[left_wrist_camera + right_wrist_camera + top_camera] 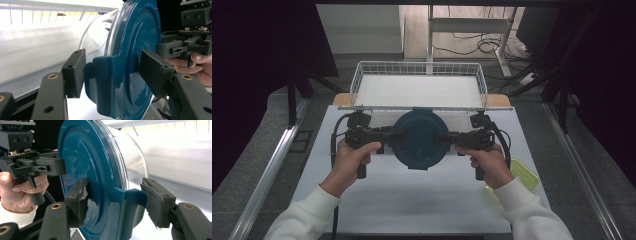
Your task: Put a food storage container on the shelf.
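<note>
A round container (418, 140) with a dark teal lid and a clear body hangs over the white table (412, 200), just in front of the wire basket. My left gripper (397, 136) grips its left side and my right gripper (442, 137) its right side. In the left gripper view the container (130, 50) lies on its side; the left gripper (115, 72) has one pad on the lid's side latch and the other on the lid's top face. In the right gripper view the right gripper (117, 202) clamps the opposite latch of the container (100, 165) the same way.
A white wire basket (418, 65) with a white liner stands at the table's far edge, right behind the container. A yellow-green tray (524, 172) lies at the table's right edge by the right sleeve. Dark curtains flank both sides.
</note>
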